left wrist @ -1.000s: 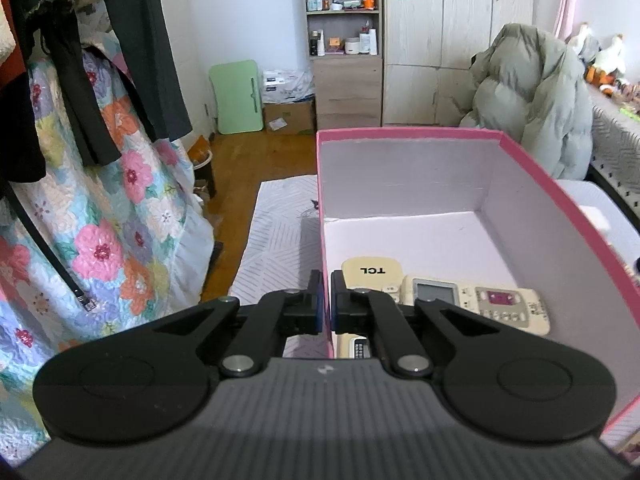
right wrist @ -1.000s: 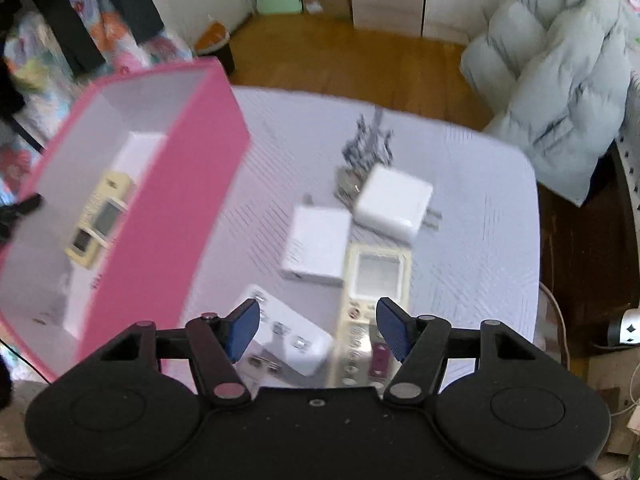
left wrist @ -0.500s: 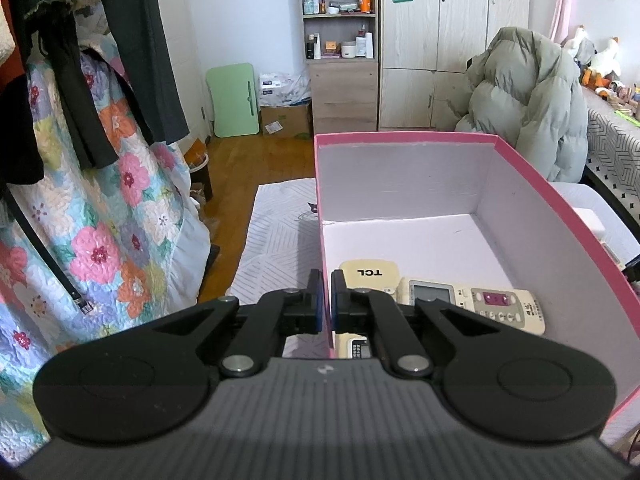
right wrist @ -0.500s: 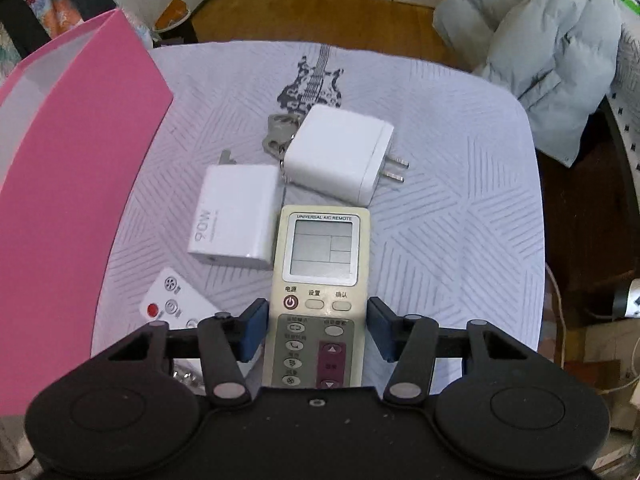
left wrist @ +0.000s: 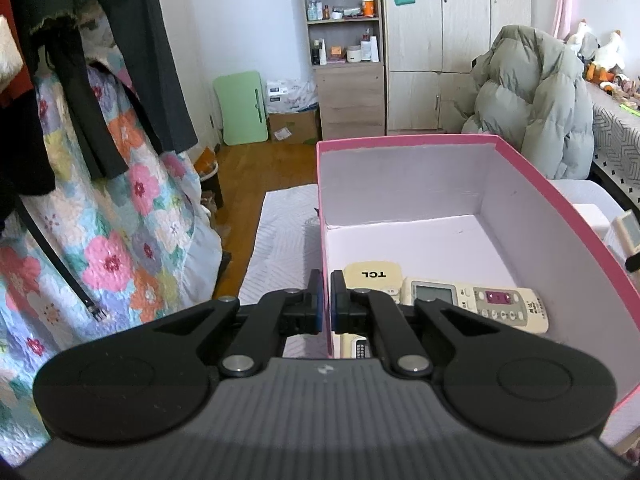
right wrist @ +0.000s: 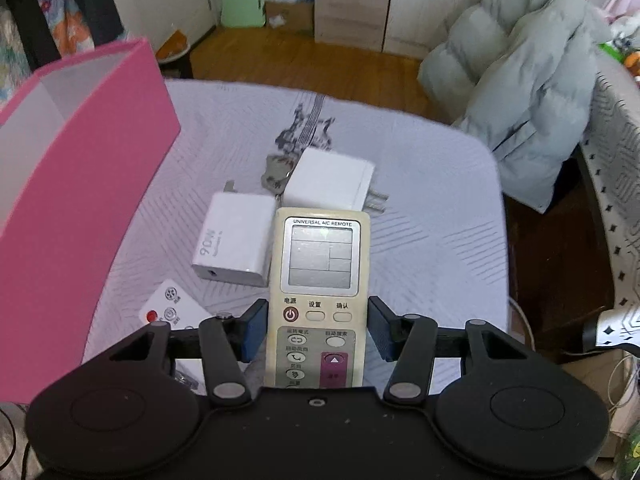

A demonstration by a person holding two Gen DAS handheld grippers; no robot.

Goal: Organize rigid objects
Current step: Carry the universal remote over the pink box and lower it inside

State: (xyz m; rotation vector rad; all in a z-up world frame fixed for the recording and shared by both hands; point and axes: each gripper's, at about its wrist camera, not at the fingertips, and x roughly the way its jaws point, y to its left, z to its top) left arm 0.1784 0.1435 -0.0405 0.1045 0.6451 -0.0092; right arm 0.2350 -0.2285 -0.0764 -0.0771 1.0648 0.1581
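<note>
My left gripper point(left wrist: 326, 308) is shut on the near wall of the pink box point(left wrist: 560, 200), one pad on each side of the cardboard. Inside the box lie a yellow TCL remote point(left wrist: 372, 276) and a white remote with a screen point(left wrist: 476, 304). My right gripper point(right wrist: 317, 330) points down at the table and holds a cream universal A/C remote point(right wrist: 320, 256), with its blue pads against the remote's two long sides. Beyond it lie a 90W charger point(right wrist: 236, 240) and a second white charger point(right wrist: 328, 184).
A small white remote with a red button point(right wrist: 172, 308) lies by the pink box point(right wrist: 80, 200), and keys point(right wrist: 274, 172) lie beside the far charger. The table carries a pale patterned cloth point(right wrist: 432, 220). A grey puffer jacket point(right wrist: 520, 80) hangs behind the table's right corner.
The right gripper's jaws narrowed onto the cream remote, which now keeps its place between the pads while the chargers shift behind it. The left gripper and the box have not moved.
</note>
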